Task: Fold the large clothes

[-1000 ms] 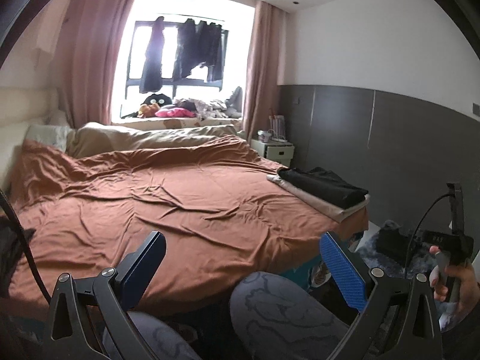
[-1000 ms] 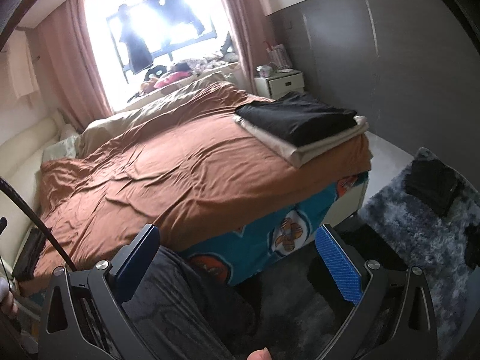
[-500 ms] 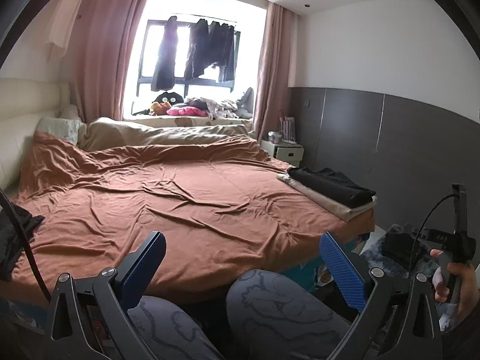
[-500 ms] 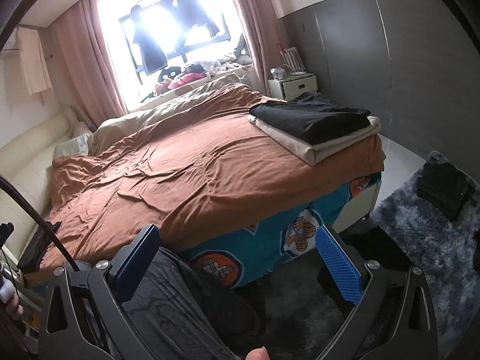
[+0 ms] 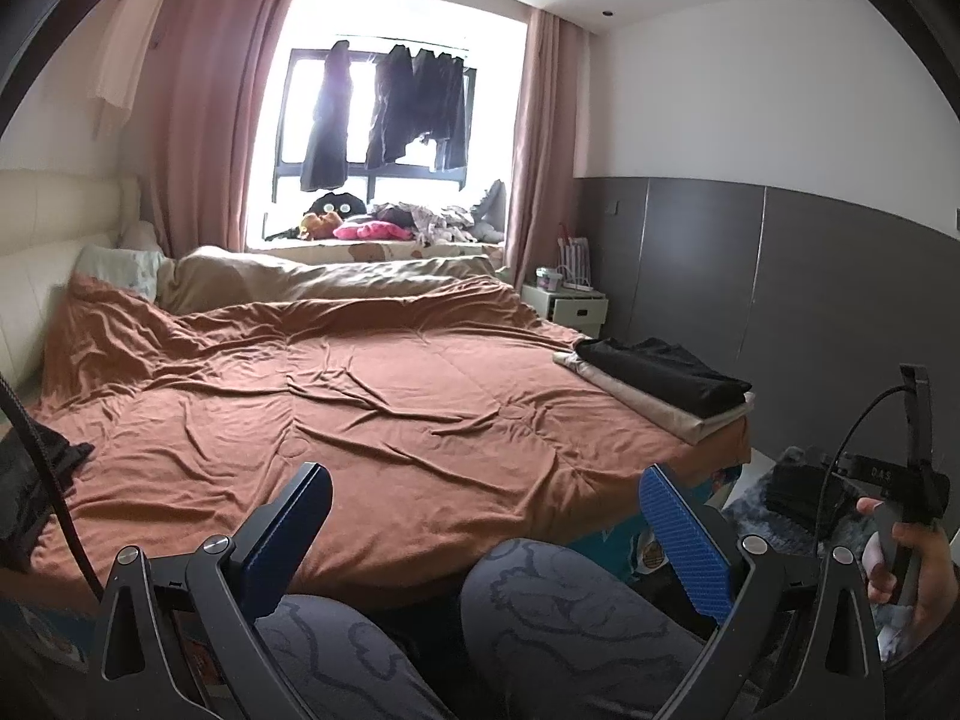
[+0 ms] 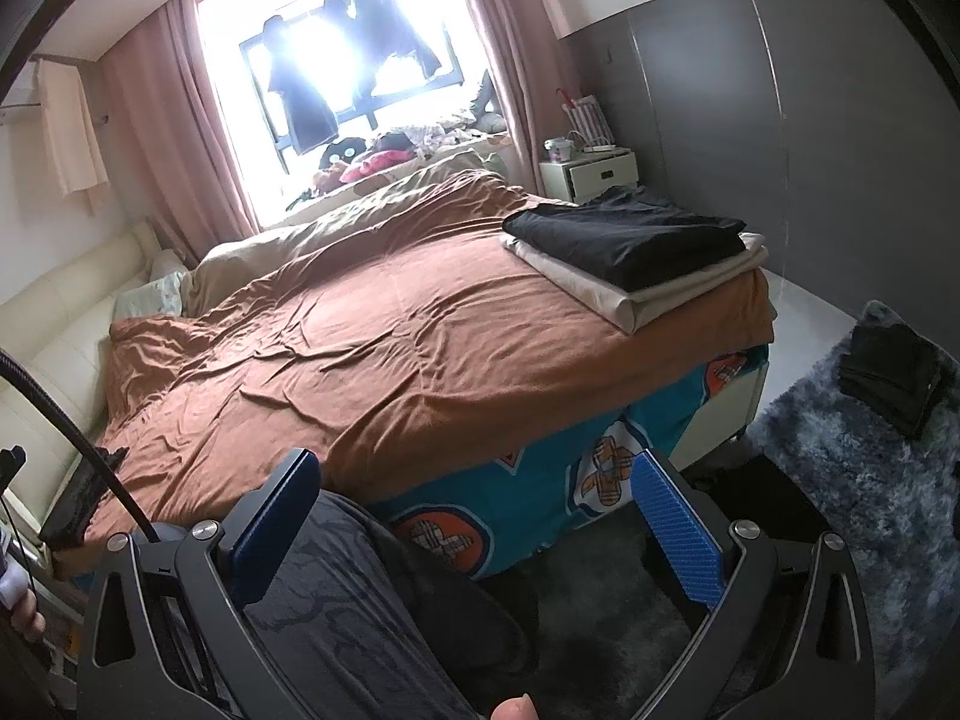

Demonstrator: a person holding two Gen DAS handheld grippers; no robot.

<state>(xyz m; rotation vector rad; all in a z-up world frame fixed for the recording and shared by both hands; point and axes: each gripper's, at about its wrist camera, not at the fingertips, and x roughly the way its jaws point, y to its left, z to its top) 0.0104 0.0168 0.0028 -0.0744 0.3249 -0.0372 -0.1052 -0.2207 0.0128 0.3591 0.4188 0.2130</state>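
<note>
Left hand-held gripper held wide apart at lower centre of the left wrist view, empty, above the person's patterned trouser knees. Right hand-held gripper likewise spread wide and empty, low in the right wrist view. Folded stack, black garment on a cream one, lying at the bed corner, upper right of the right wrist view, mid right of the left wrist view; long axis running roughly along the bed's right edge. Further dark clothes on the grey rug, far right. Another dark cloth at left edge of the left wrist view. Stack well apart from both, ahead and rightward; right hand-held gripper judged nearer. No unfolded garment in hand; next piece not identifiable.
</note>
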